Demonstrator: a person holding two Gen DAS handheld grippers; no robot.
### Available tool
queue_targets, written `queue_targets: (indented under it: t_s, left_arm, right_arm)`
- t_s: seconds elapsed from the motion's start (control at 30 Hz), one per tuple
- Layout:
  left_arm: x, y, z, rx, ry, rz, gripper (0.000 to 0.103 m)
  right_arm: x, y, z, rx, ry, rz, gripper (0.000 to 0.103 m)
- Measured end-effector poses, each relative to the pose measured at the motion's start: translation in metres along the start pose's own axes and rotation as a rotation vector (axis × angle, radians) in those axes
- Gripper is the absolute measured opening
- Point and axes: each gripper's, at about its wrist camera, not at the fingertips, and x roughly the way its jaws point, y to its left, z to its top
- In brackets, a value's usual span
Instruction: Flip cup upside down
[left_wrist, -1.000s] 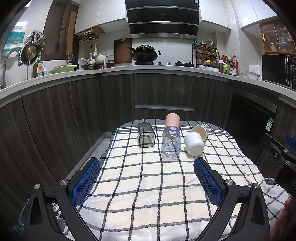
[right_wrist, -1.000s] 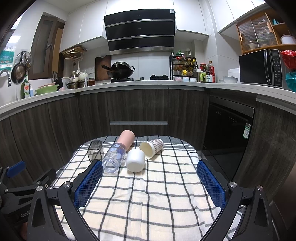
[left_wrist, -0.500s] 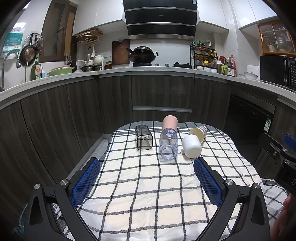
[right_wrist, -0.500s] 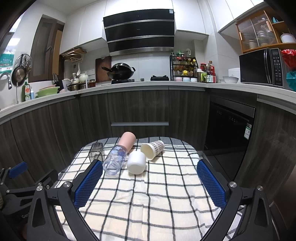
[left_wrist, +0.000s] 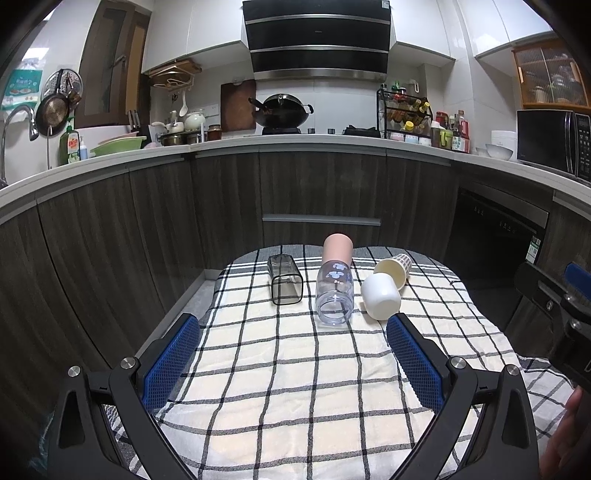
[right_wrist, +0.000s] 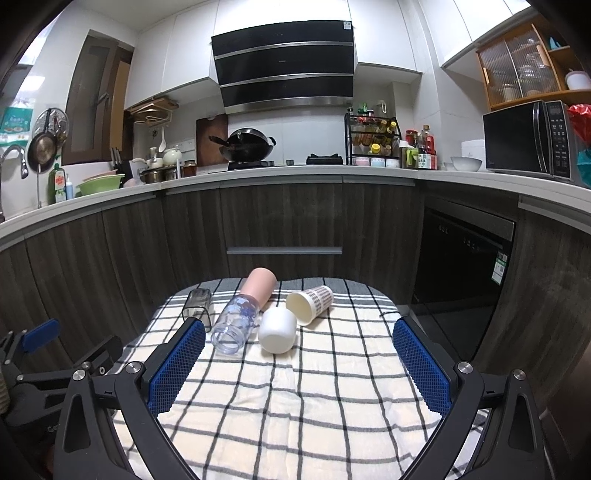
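Left gripper (left_wrist: 291, 347): jaws spread wide, nothing held | Right gripper (right_wrist: 299, 350): jaws spread wide, nothing held | White cup (right_wrist: 277, 331): laid sideways at 12 o'clock on checked cloth (right_wrist: 295, 406)

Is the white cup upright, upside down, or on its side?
On its side. The white cup lies on the checked cloth, closed base toward both cameras, beside the clear bottle.

Showing even, soft indoor light from overhead, casting only faint shadows on the checked tablecloth (left_wrist: 295, 369). Bowing the countertop (right_wrist: 295, 173) heavily through fisheye distortion, darkening into black corners. Staying sharp throughout, lacking glare.
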Motion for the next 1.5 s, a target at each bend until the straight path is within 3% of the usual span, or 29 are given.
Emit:
queue_targets:
  t_s: [0.73, 1.13, 1.5]
  left_arm:
    - [-0.002, 0.006, 0.001, -0.030, 0.001, -0.001, 0.103]
    - [0.012, 0.005, 0.021, -0.040, 0.067, 0.005, 0.103]
    - [0.053, 0.004, 0.057, -0.076, 0.160, 0.005, 0.103]
  right_arm:
    - [-0.002, -0.008, 0.007, 0.030, 0.003, -0.006, 0.102]
    - [0.018, -0.010, 0.019, 0.039, 0.061, 0.004, 0.102]
    - [0.061, -0.021, 0.049, 0.089, 0.139, 0.012, 0.102]
